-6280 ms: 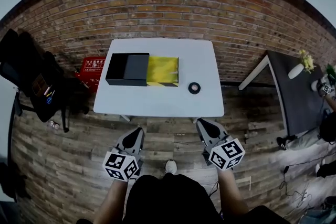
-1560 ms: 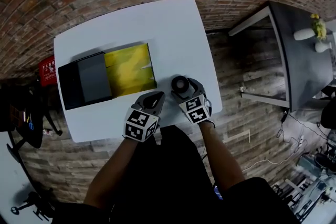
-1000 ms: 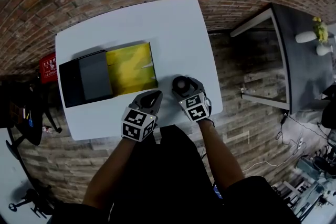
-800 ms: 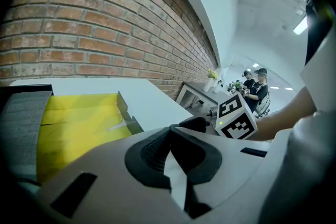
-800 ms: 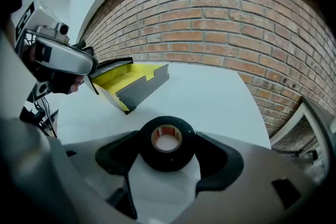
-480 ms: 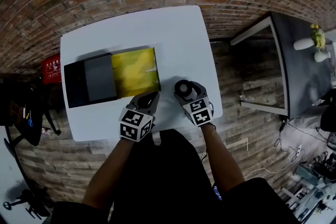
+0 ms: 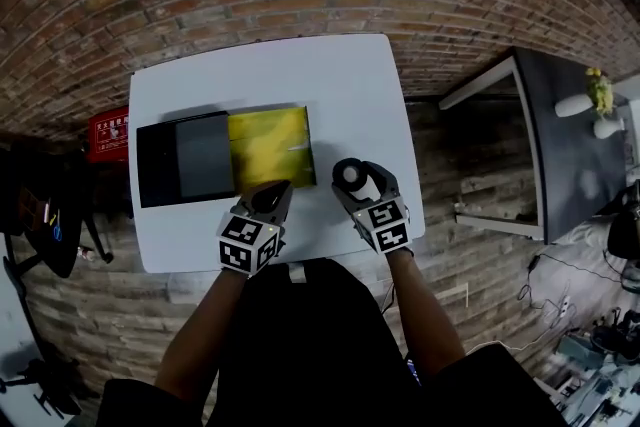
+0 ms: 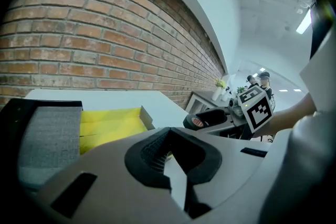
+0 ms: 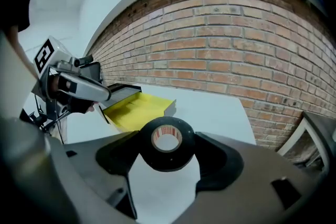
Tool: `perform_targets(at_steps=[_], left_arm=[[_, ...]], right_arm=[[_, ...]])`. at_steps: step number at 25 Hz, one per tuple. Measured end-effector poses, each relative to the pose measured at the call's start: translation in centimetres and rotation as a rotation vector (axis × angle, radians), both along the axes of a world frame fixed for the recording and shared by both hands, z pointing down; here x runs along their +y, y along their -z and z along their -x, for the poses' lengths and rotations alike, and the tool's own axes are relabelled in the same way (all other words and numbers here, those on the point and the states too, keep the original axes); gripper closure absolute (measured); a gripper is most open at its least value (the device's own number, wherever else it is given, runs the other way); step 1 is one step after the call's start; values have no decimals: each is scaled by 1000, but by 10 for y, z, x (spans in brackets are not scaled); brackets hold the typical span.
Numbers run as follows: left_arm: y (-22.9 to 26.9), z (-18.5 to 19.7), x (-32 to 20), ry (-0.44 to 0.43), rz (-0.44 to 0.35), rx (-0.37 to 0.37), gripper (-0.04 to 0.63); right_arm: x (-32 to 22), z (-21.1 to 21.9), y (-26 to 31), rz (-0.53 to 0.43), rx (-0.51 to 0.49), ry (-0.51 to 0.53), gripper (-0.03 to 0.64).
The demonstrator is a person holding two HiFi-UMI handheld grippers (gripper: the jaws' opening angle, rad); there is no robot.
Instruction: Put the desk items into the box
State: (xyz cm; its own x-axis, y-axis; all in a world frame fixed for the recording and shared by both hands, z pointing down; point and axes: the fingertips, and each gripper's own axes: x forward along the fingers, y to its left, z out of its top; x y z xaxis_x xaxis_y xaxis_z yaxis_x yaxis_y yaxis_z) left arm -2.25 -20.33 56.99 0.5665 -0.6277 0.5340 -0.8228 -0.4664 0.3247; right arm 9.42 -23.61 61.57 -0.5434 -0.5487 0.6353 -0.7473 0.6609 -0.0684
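Now grips tape roll (image 7: pixel 347 175) in right gripper (image 9: pixel 168 155) just right of box (image 7: pixel 270 145), left gripper (image 8: pixel 170 149) closed, empty, at box edge; could drop roll short through slack squeeze.

Lid (image 7: pixel 185 158) covers the left part of the box (image 7: pixel 270 145), so the inside there is unseen. Left gripper (image 7: pixel 274 194) overlaps the box's near rim in head view. Tape (image 7: pixel 347 175) flanks are hidden behind the right gripper (image 9: pixel 167 152) pads, and its core print is too small to read. Red case (image 7: pixel 109 133) lettering is illegible. Table (image 7: pixel 350 85) near edge is partly hidden by the person's torso.
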Motion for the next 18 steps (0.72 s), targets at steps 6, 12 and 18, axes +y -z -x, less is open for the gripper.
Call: perform_targets(at_steps=[6,12,18], left_arm=[[8,34,1,70,-21,-6,583],[15,68,4,140,-36,-11,584],[17,95,8,203,-39,-7,583]], right_arm=[[-11,31,26,-50,-18,58,276],[-16,71,38,-79,-39,117,276],[-14,118,35,-69,-44,198,276]])
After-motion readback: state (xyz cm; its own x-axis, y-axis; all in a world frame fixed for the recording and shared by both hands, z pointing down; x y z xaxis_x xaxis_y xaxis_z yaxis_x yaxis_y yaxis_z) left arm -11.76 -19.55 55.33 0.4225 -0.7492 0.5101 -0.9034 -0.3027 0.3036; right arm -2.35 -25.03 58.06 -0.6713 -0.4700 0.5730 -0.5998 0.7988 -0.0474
